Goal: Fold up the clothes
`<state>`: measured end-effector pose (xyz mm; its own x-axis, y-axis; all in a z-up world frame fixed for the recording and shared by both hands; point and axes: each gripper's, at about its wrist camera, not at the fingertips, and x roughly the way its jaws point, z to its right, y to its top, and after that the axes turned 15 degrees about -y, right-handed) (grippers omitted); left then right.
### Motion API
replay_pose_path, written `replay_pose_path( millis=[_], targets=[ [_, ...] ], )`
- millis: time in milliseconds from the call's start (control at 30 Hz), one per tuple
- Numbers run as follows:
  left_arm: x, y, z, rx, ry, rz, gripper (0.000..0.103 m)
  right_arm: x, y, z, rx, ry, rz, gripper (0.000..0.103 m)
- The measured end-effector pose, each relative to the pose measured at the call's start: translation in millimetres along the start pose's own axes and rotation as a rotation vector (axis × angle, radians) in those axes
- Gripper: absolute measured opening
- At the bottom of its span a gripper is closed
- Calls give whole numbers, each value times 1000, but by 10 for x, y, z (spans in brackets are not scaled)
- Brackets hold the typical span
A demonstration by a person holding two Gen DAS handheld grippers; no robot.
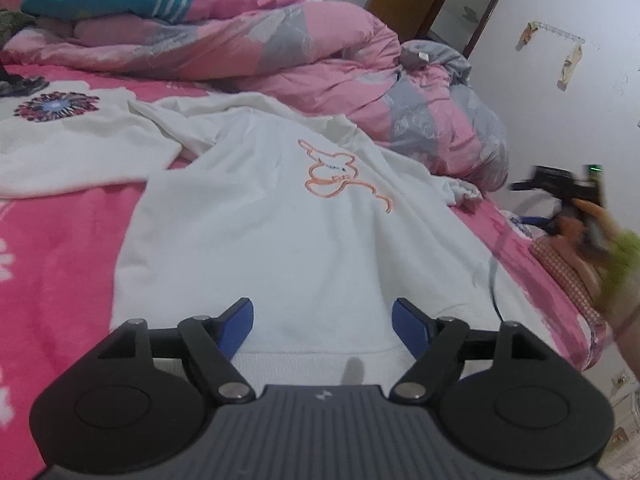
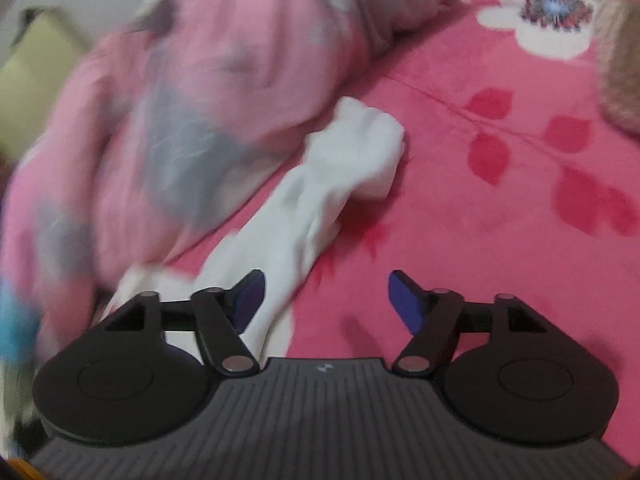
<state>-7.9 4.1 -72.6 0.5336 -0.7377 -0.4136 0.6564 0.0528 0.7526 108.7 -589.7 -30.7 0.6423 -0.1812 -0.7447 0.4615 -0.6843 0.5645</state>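
Two tongs, both spread wide and gripping nothing. Left gripper (image 1: 322, 320) hangs over the ribbed hem of the white sweatshirt with an orange line drawing (image 1: 280, 216), flat on the pink flowered blanket (image 1: 52, 248). Right gripper (image 2: 326, 296) hovers with the sweatshirt's rumpled white sleeve (image 2: 320, 196) just ahead, leftward.

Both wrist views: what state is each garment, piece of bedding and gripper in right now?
White sweatshirt: spread flat on the bed, not yet folded.
Sleeve: stretched out on the pink bedspread, free of any grip.
Quilt: bunched in a heap.
Left gripper: open above the hem, empty.
Right gripper: open, empty.
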Motion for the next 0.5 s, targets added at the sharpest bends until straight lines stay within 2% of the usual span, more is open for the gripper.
replay_pose_path(
  millis=[33, 167, 200, 267, 367, 500],
  targets=[
    [-50, -12, 32, 7, 4, 6, 83, -266, -108, 23, -38, 24, 16, 84],
    [-274, -84, 152, 20, 13, 28, 87, -1261, -563, 78, -183, 120, 90, 92],
    [-334, -108, 178, 23, 14, 34, 88, -1477, -677, 81, -213, 143, 110, 100],
    [-458, -181, 218, 27, 32, 51, 90, -1816, -917, 38, -267, 181, 145, 102],
    [-621, -296, 244, 20, 66, 71, 90, -2162, -1353, -162, -392, 210, 157, 102],
    [-796, -421, 183, -36, 110, 107, 90, -2176, -2103, -539, -586, 186, 136, 102]
  ],
)
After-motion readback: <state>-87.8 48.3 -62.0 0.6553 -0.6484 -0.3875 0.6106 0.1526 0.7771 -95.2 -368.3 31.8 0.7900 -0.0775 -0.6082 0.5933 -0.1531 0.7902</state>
